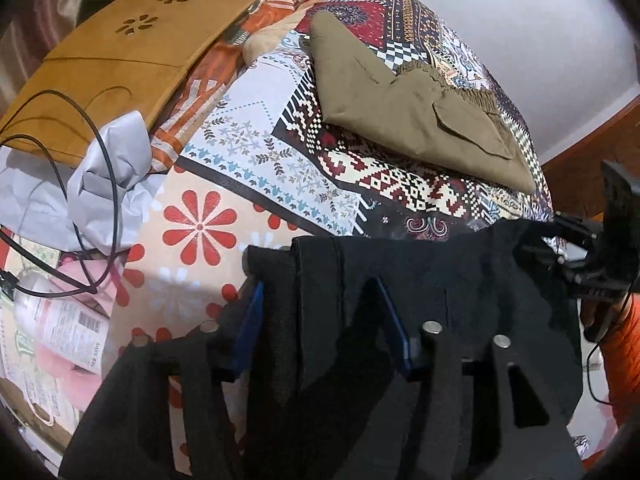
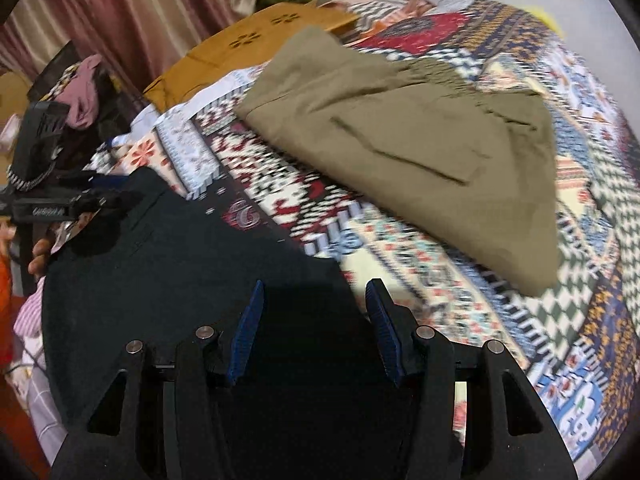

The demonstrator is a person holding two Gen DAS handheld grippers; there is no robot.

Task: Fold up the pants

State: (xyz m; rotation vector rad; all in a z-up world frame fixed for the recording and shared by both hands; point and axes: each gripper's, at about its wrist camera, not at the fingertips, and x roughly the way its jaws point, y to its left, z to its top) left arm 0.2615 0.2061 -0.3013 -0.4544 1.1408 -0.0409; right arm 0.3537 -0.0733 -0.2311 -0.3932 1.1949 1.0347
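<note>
My left gripper (image 1: 320, 304) has its blue pads spread, with a thick fold of the black pants (image 1: 420, 280) standing between them; I cannot tell whether the pads actually press the cloth. My right gripper (image 2: 316, 320) stands wide apart, hovering over the same black pants (image 2: 168, 280), which spread below and to its left on the patterned bedspread (image 2: 420, 280). Ahead of both claws, further up the bed, lie folded olive pants (image 1: 400, 112). Far left of my left claw sit a tan board (image 1: 120, 52), black cables (image 1: 100, 200) and a plastic bottle (image 1: 68, 324).
</note>
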